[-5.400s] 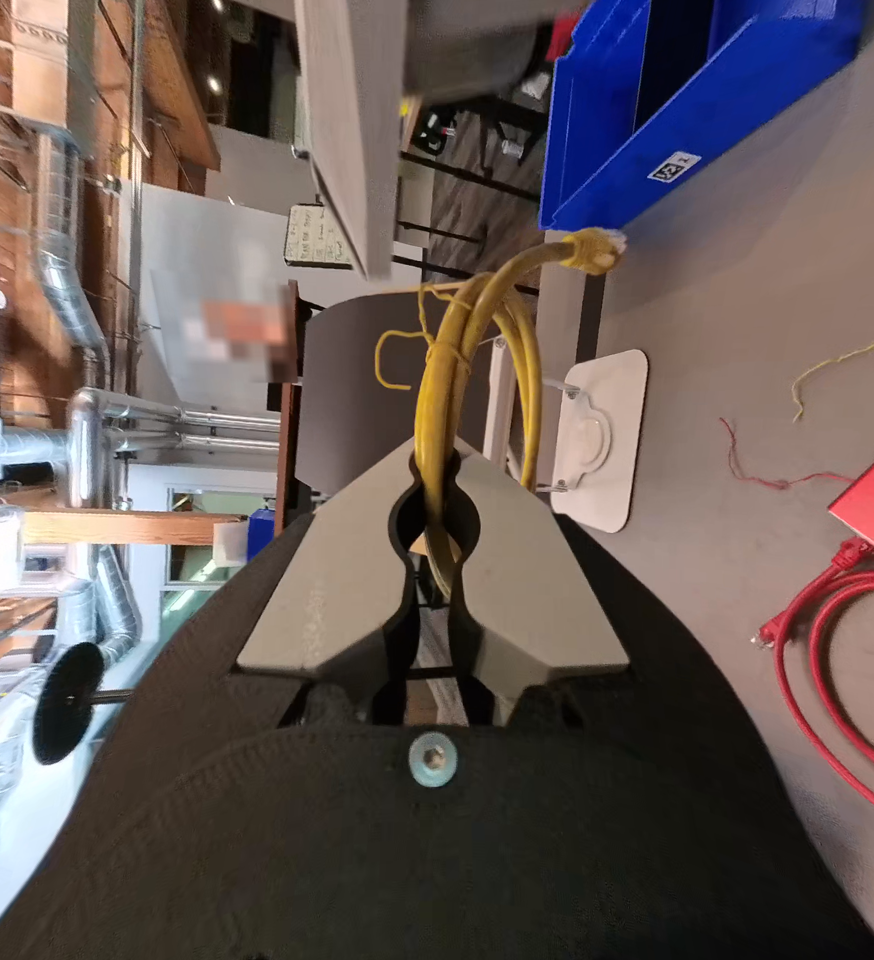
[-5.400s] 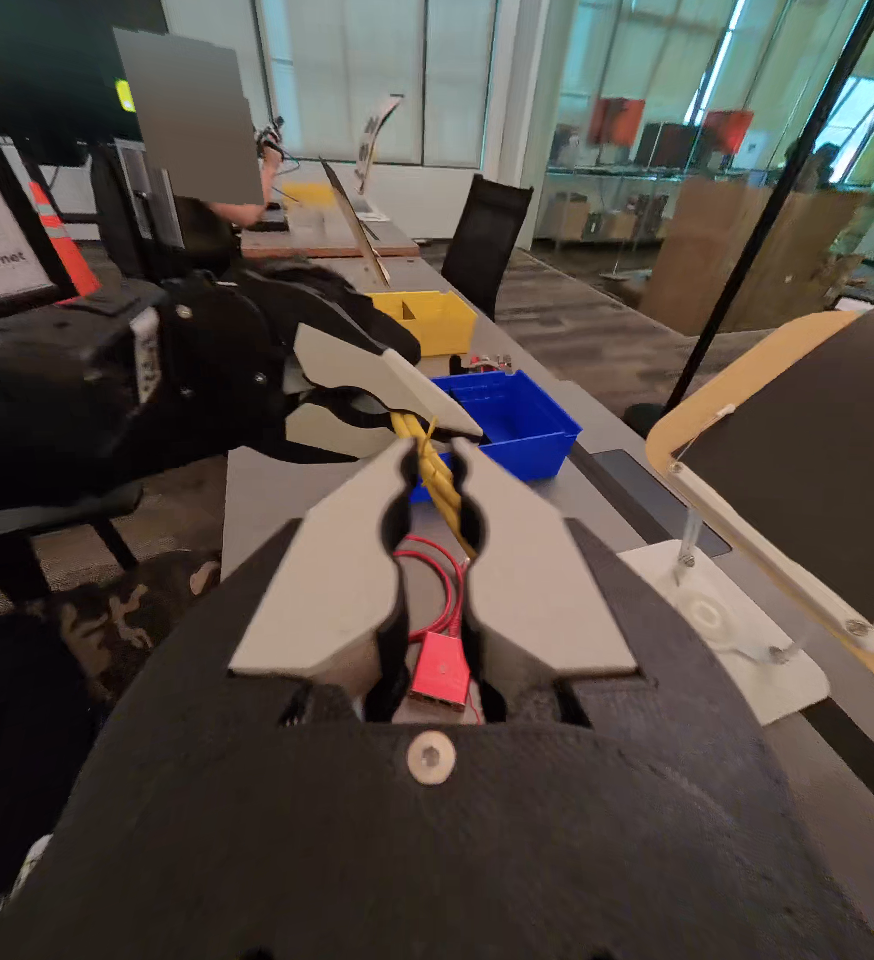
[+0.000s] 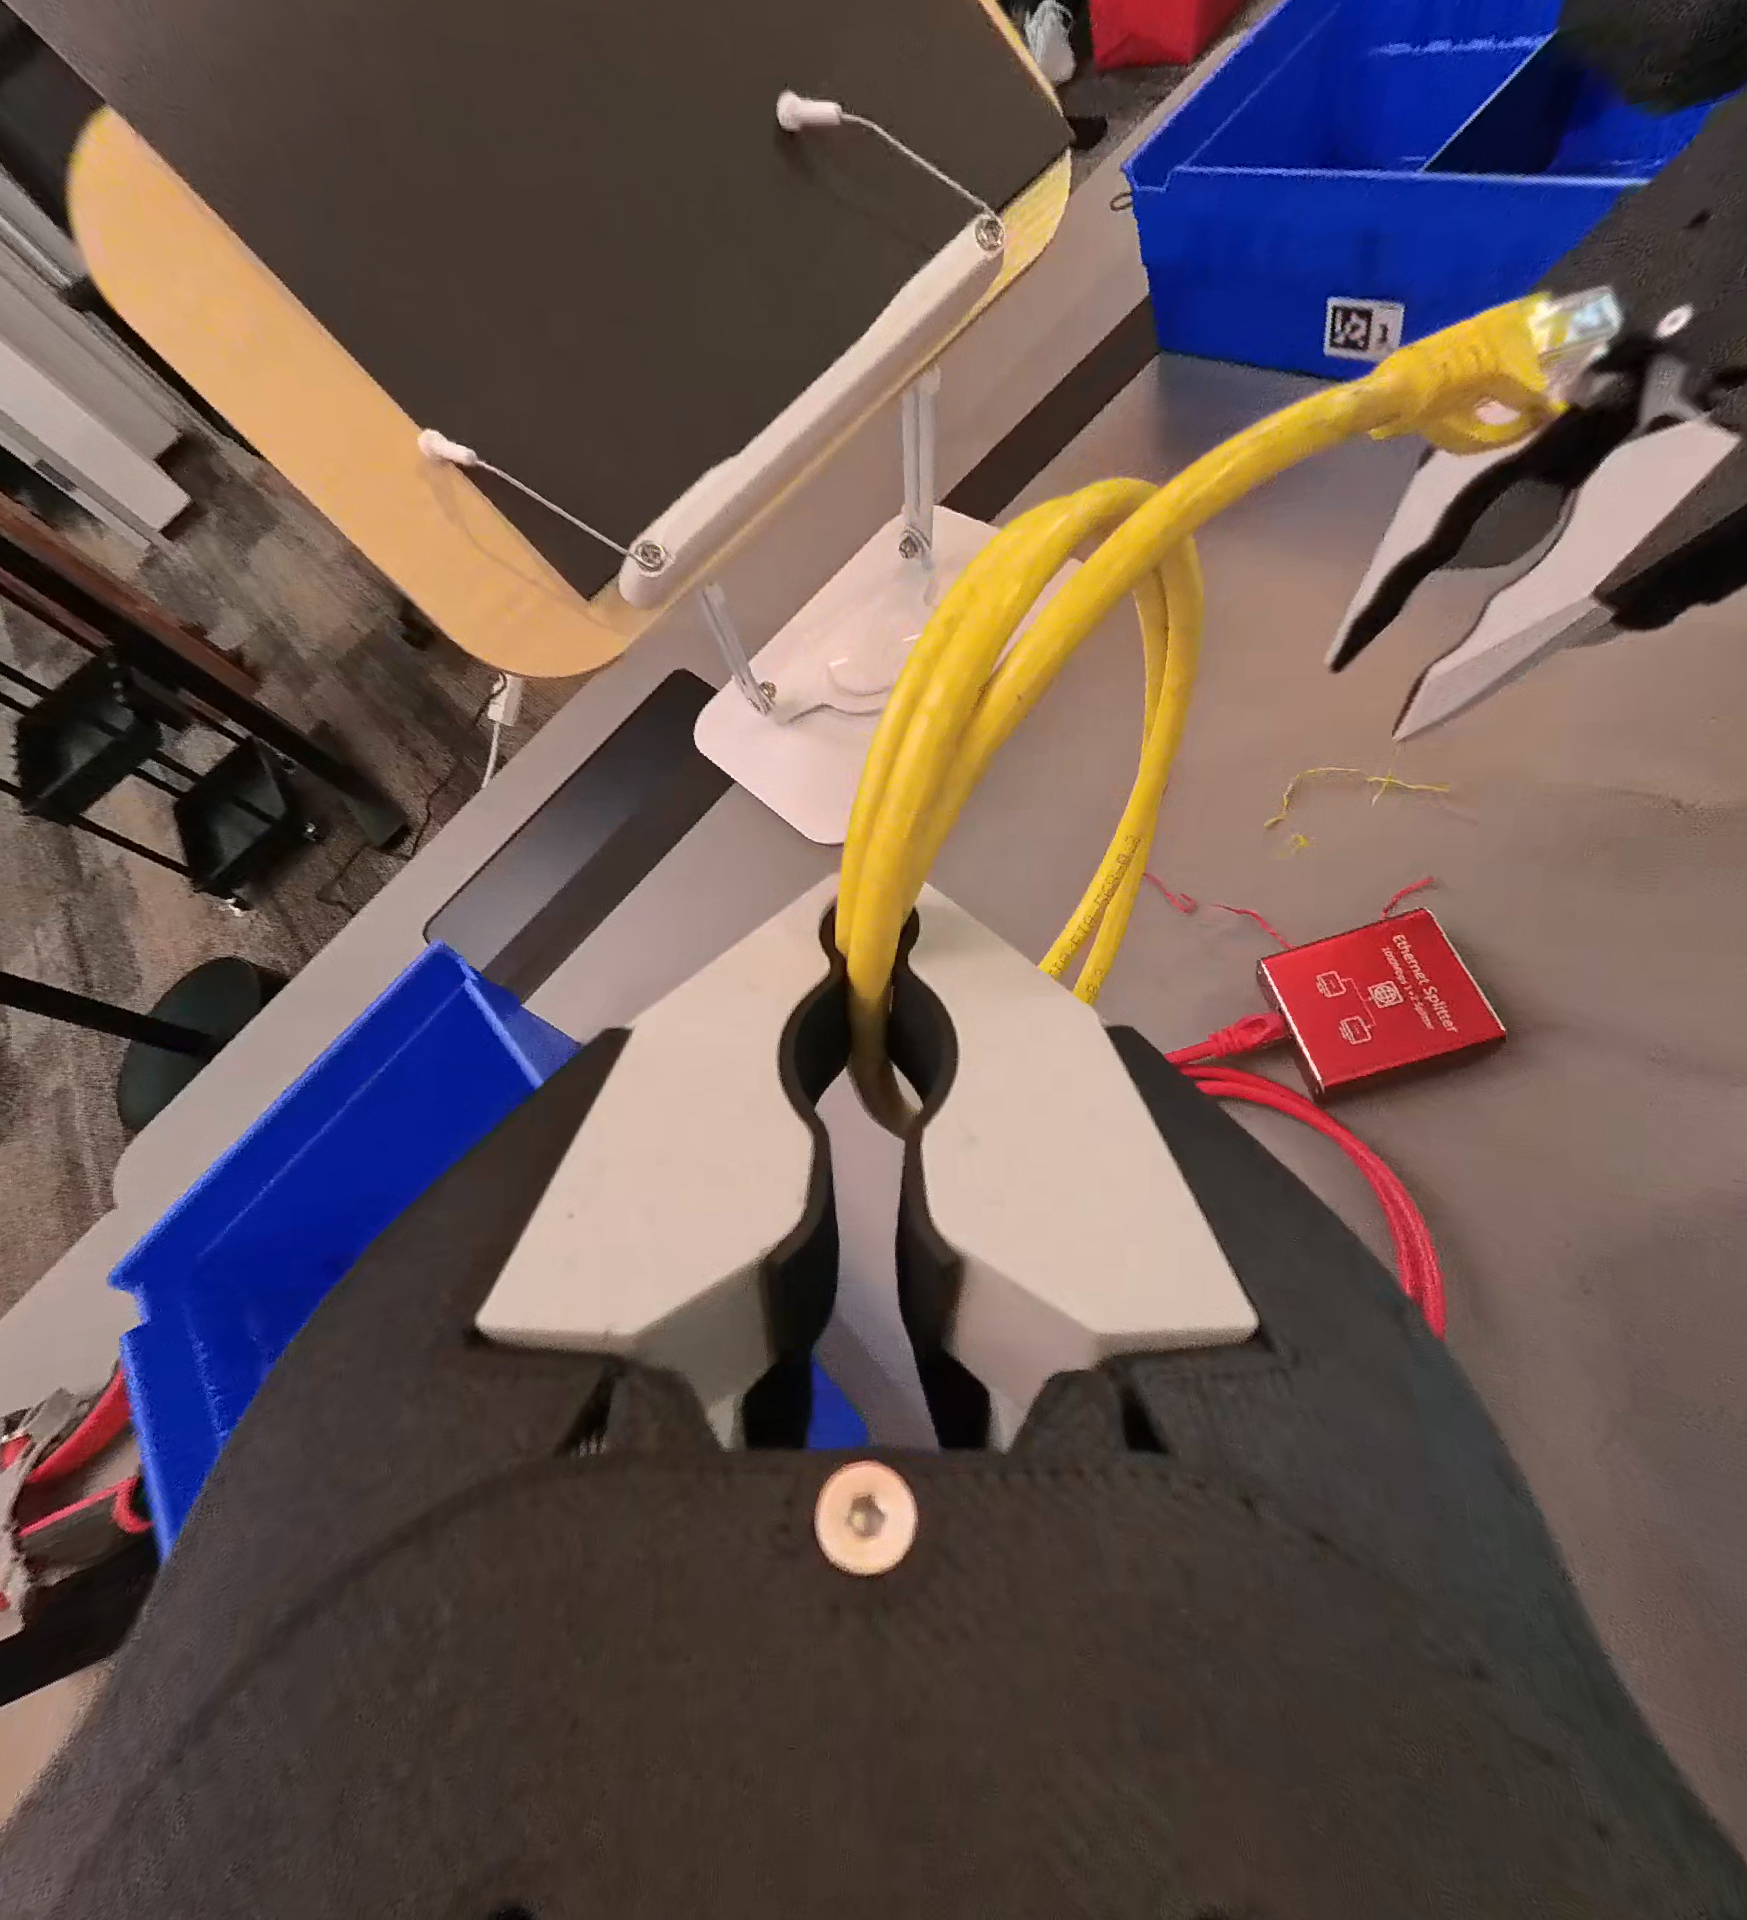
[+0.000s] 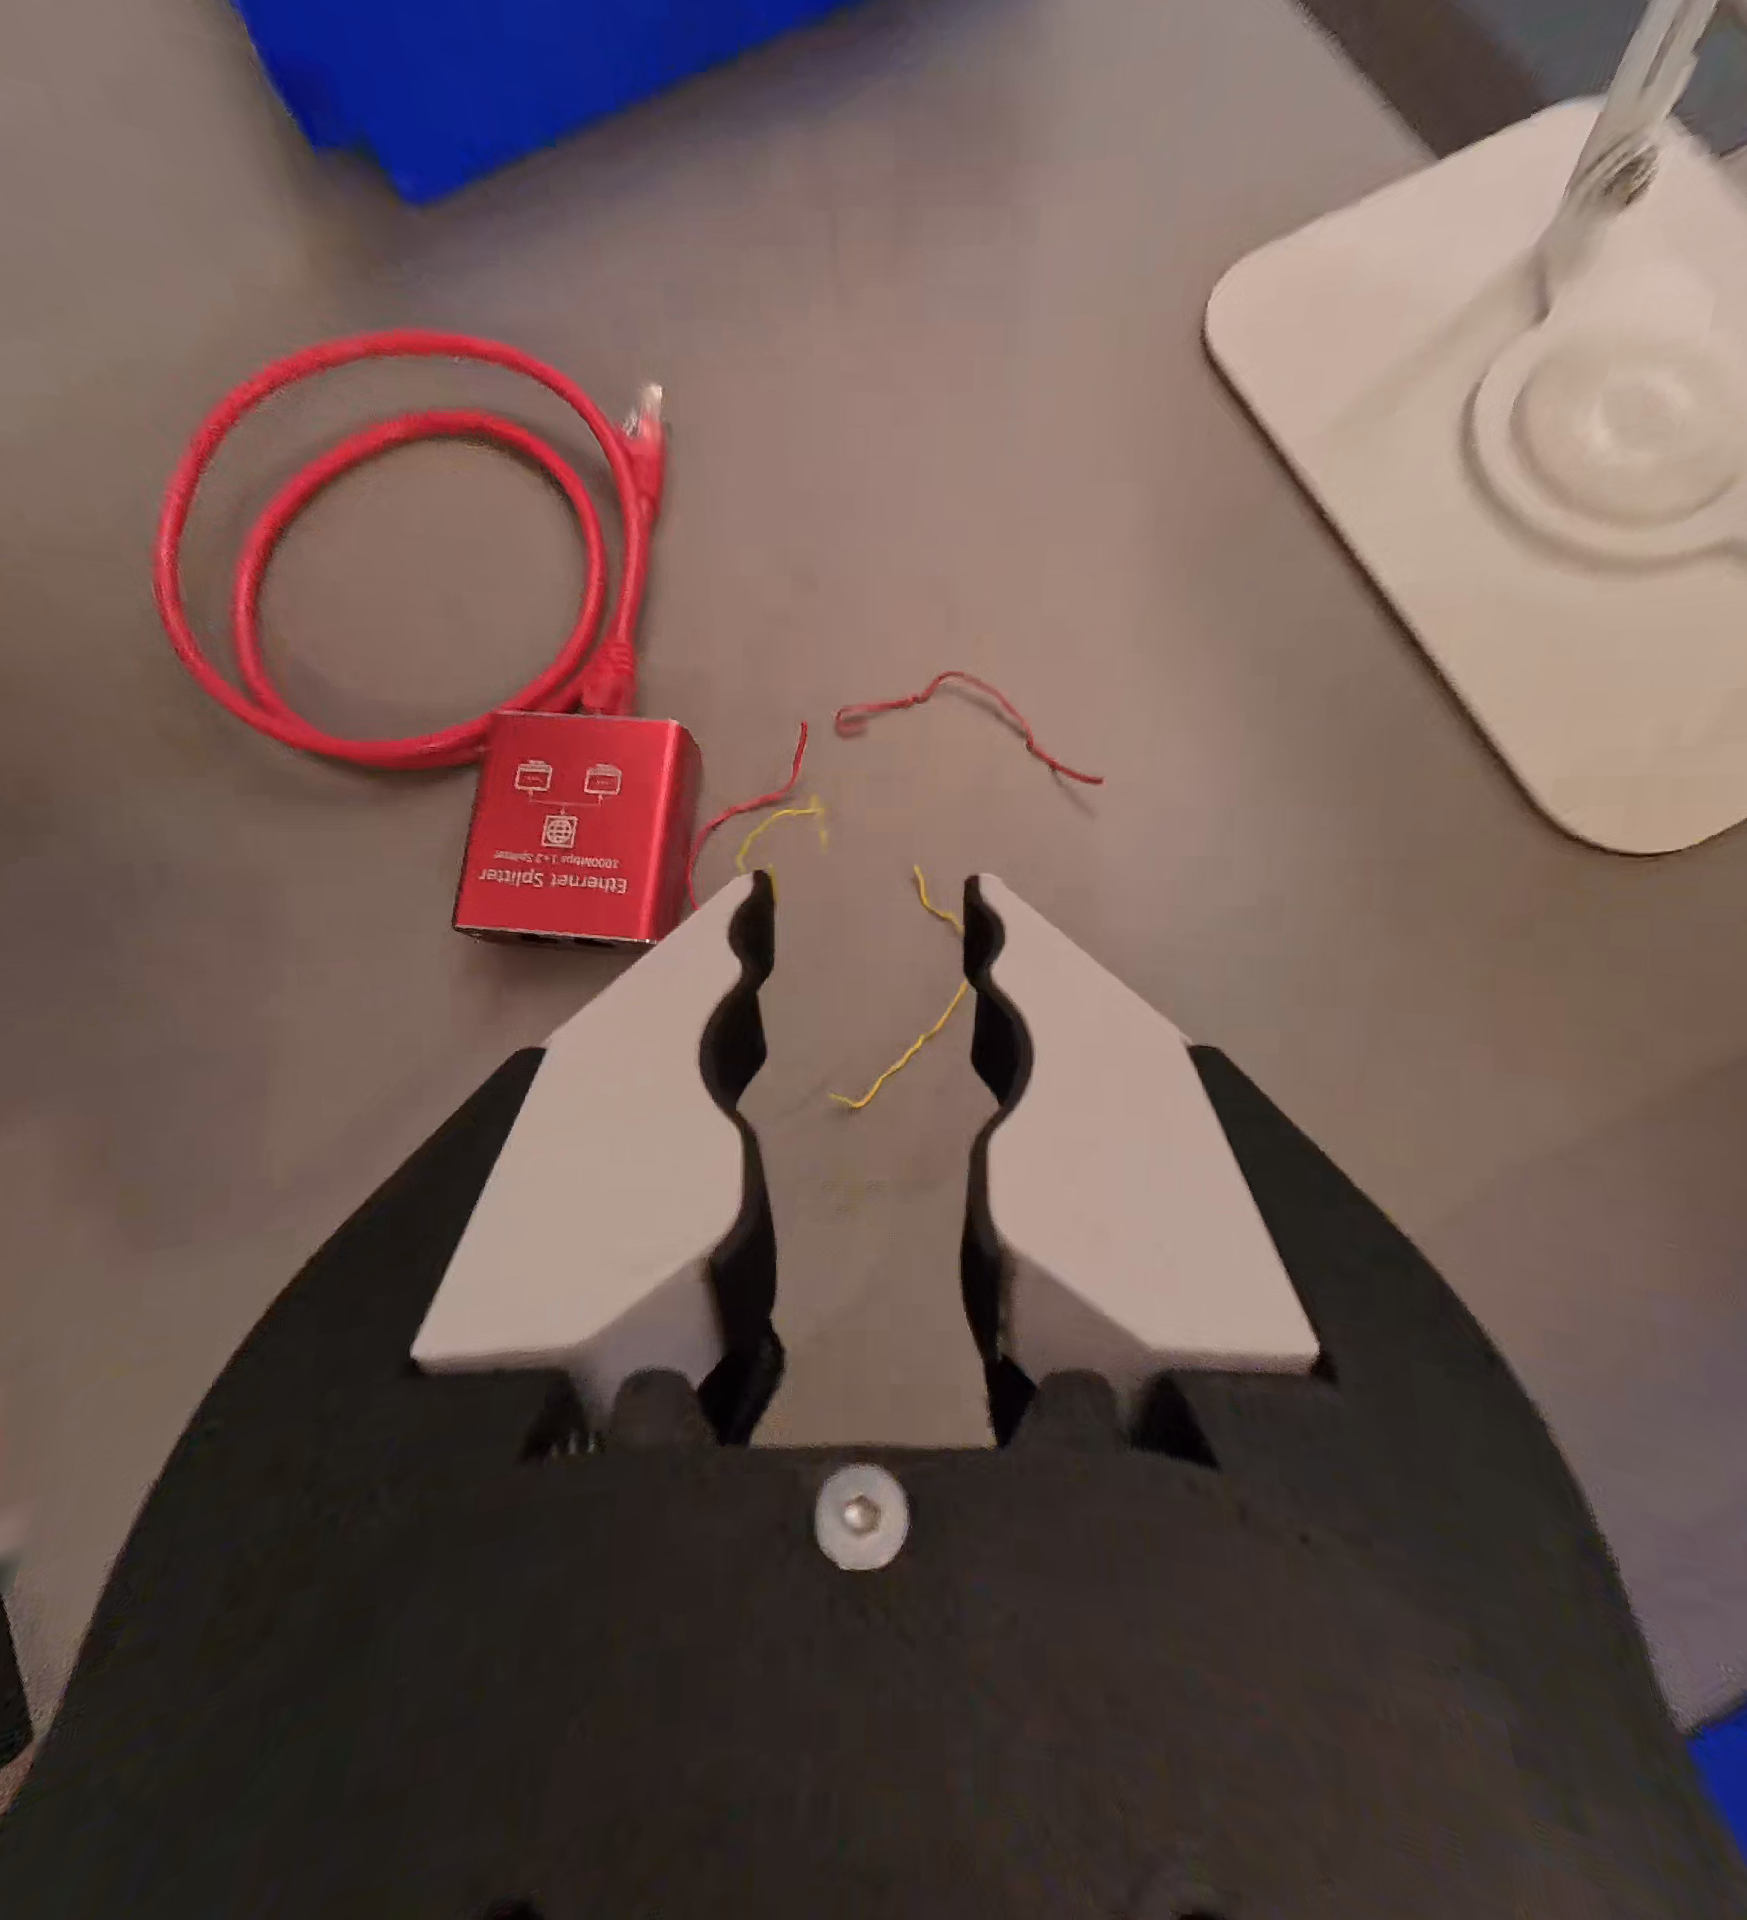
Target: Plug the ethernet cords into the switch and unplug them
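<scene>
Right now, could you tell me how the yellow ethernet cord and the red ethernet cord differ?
The yellow cord is held up off the table, pinched in the shut left gripper; the red cord lies flat in a loose coil. The red cord has one end plugged into the red switch; the yellow cord's visible plug hangs free in the air. Both show a clear plug tip.

The coiled yellow ethernet cord (image 3: 1014, 665) disappears between the closed grey fingers of the left claw (image 3: 874, 935); its lower run and second plug cannot be seen. The looped red ethernet cord (image 3: 1368, 1174) passes behind that claw's black body. In the right wrist view, the blue plastic bin (image 4: 536, 73) is blurred and cut by the top edge. The small red metal switch box (image 4: 578, 831) shows its front ports only as dark slots, too small to judge.
</scene>
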Demonstrator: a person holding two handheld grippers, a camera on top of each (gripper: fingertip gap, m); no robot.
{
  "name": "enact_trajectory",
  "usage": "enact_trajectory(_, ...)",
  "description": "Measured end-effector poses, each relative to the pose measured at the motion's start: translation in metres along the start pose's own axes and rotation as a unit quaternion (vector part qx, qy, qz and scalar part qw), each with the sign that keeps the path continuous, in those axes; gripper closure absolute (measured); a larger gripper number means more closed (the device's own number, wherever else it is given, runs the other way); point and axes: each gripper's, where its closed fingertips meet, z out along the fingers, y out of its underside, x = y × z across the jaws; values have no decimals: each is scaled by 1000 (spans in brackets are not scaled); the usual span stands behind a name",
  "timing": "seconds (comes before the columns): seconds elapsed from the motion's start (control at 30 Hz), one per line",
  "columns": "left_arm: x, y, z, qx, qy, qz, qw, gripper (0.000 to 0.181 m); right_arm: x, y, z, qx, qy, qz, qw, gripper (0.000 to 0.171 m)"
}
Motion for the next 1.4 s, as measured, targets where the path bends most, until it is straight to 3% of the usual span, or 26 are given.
enact_trajectory(0.1, 6, 4, 6, -7, 13, -2, 1000, 181, 5, 7, 7, -7, 5, 19, 1000, 117)
enact_trajectory(0.13, 8, 5, 8, -10, 19, -5, 1000, 181, 8, 5, 5, -3, 13, 13, 1000, 123)
enact_trajectory(0.2, 11, 5, 11, -9, 28, -8, 1000, 181, 15, -3, -5, 18, 44, -6, 999, 171)
enact_trajectory(0.4, 25, 4, 21, -17, 57, -14, 998, 181, 22, -18, -15, 84, 23, 77, 993, 160)
enact_trajectory(0.53, 40, 9, 30, -38, 72, 2, 997, 181, 32, -16, -10, 88, 33, 115, 989, 99)
enact_trajectory(0.6, 53, 13, 37, -48, 87, 9, 995, 181, 35, -27, -15, 127, 39, 119, 984, 78)
enact_trajectory(0.63, 58, 14, 41, -52, 90, 13, 994, 181, 36, -31, -17, 139, 40, 125, 982, 77)
enact_trajectory(0.77, 72, 15, 49, -58, 107, 11, 992, 181, 15, -59, -43, 219, -37, 114, 968, 86)
enact_trajectory(0.87, 65, 17, 52, -71, 92, 26, 993, 181, 11, -80, -80, 282, -56, 106, 952, 110)
enact_trajectory(0.97, 66, 17, 51, -92, 103, 53, 989, 181, -22, -97, -109, 303, -118, 51, 944, 130)
enact_trajectory(1.03, 69, 15, 52, -107, 100, 72, 987, 181, -48, -106, -112, 285, -139, 6, 948, 127)
enact_trajectory(1.13, 76, 12, 55, -128, 104, 85, 983, 181, -69, -102, -90, 197, -94, -65, 974, 124)
enact_trajectory(1.17, 78, 11, 56, -132, 108, 86, 982, 181, -69, -97, -81, 163, -62, -89, 981, 130)
enact_trajectory(1.23, 80, 7, 57, -132, 111, 84, 981, 181, -66, -90, -70, 114, -6, -133, 985, 166)
enact_trajectory(1.3, 81, 6, 57, -133, 120, 80, 981, 181, -61, -90, -69, 100, 20, -138, 985, 168)
enact_trajectory(1.4, 86, -1, 56, -108, 145, 71, 981, 181, -59, -99, -81, 141, -3, -93, 986, 168)
